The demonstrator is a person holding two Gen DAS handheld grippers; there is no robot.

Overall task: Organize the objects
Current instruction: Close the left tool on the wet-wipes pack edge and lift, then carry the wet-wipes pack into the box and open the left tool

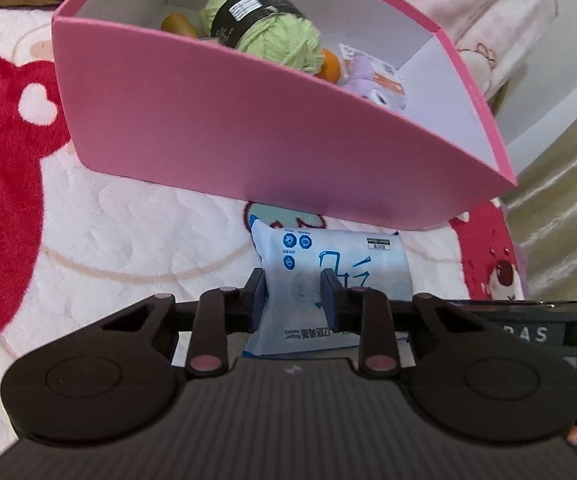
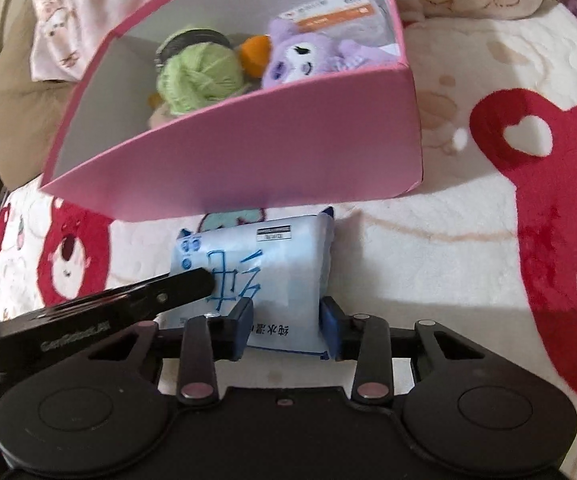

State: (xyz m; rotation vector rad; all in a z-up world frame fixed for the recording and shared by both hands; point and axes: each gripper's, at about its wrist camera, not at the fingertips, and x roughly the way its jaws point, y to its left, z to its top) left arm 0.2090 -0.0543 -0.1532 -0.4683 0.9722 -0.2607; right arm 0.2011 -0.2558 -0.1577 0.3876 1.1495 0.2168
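One soft, glossy white-and-blue wipes packet [image 1: 328,276] lies on the fluffy blanket [image 1: 108,240] just in front of the pink box [image 1: 248,128], a stiff cardboard box with white inner walls and an open top. Both pairs of tongs grip this packet: the left tongs [image 1: 293,294] are closed on its left part, the right tongs [image 2: 286,322] are closed on its near right edge. Inside the box sit one green yarn ball [image 1: 264,28] with a black band, one purple plush toy [image 2: 300,58], an orange item [image 2: 254,54] and one flat labelled packet [image 2: 328,8]. Bare blanket lies right of the box.
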